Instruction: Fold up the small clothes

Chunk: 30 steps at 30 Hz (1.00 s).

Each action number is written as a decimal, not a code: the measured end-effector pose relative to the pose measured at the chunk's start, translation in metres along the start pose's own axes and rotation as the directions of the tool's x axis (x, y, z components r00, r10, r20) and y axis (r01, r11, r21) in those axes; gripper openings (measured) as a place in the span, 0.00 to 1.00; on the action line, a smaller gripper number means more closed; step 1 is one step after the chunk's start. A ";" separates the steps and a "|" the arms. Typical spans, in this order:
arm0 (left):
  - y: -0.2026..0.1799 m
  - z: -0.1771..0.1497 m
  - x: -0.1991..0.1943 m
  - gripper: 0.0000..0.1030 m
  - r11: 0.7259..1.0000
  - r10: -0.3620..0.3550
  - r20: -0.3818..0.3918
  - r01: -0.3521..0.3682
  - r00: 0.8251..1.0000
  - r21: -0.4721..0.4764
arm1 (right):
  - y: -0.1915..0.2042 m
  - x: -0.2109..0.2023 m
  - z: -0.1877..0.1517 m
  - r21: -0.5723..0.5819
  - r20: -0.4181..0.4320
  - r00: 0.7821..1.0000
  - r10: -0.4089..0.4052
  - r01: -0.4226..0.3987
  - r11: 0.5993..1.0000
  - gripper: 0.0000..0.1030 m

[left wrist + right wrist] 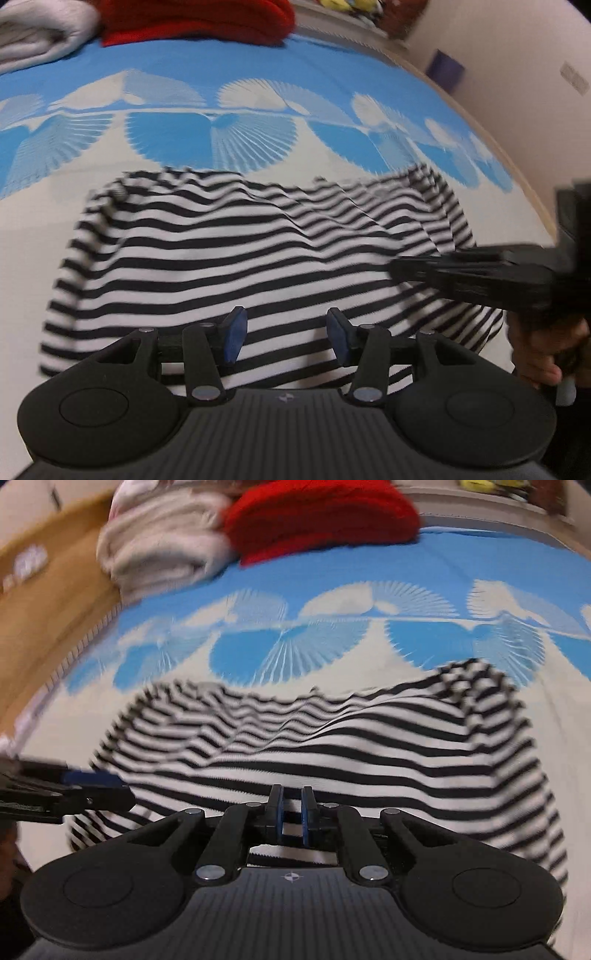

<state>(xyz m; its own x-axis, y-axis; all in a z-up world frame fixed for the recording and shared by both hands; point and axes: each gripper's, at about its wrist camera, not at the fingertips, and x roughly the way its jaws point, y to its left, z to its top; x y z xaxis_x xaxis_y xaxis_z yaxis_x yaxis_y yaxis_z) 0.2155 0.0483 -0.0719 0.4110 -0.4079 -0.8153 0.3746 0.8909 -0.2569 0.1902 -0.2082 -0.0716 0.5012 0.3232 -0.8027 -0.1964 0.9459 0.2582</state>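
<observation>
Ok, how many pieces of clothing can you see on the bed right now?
3. The striped top lies spread in front of both grippers; a red garment and a white one sit folded at the far edge. Others may lie out of frame.

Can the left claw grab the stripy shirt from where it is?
Probably yes. The left claw stands open right over the stripy shirt, with nothing between them. The right claw sits off to one side.

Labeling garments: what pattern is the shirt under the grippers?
Black-and-white horizontal stripes on the shirt; clearest in the left wrist view.
</observation>
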 end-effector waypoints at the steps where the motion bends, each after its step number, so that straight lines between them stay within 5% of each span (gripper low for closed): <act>1: -0.001 -0.001 0.009 0.51 1.000 0.013 -0.021 -0.013 1.000 0.016 | -0.001 0.012 0.001 0.001 -0.030 0.999 -0.029 0.029 1.000 0.09; 4: 0.000 -0.008 0.027 0.51 0.993 0.105 -0.087 -0.100 0.991 0.062 | -0.008 0.036 0.004 0.028 -0.097 0.986 -0.135 0.138 0.990 0.09; 7: 0.009 -0.007 0.031 0.51 0.981 0.186 -0.065 -0.181 0.980 0.074 | -0.015 0.046 0.011 0.067 -0.099 0.982 -0.162 0.169 0.983 0.08; 13: 0.059 -0.001 0.019 0.52 0.952 0.275 -0.025 -0.276 0.961 -0.130 | -0.032 0.048 0.021 0.129 -0.061 0.976 -0.211 0.217 0.968 0.08; 18: 0.078 -0.005 0.004 0.52 0.884 0.425 -0.062 -0.429 0.903 -0.187 | -0.051 0.039 0.018 0.163 -0.066 0.952 -0.298 0.305 0.938 0.08; 22: 0.071 -0.010 -0.032 0.52 0.911 0.337 0.012 -0.323 0.942 -0.255 | -0.057 0.017 0.010 0.163 -0.026 0.943 -0.331 0.331 0.930 0.09; 26: 0.037 -0.020 -0.055 0.60 0.966 0.237 0.071 -0.227 0.969 -0.122 | -0.066 -0.019 -0.006 0.178 0.030 0.940 -0.339 0.329 0.927 0.10; 30: 0.023 -0.039 -0.033 0.63 0.982 0.184 -0.025 -0.185 0.983 -0.047 | -0.094 -0.033 -0.034 0.271 -0.057 0.931 -0.360 0.362 0.892 0.23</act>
<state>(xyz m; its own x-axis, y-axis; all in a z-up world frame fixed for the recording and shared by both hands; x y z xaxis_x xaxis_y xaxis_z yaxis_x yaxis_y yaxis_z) 0.1784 0.0894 -0.0709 0.4518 -0.2315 -0.8616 0.2525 0.9594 -0.1254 0.1631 -0.3085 -0.0874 0.4894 -0.0416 -0.8711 0.2342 0.9684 0.0854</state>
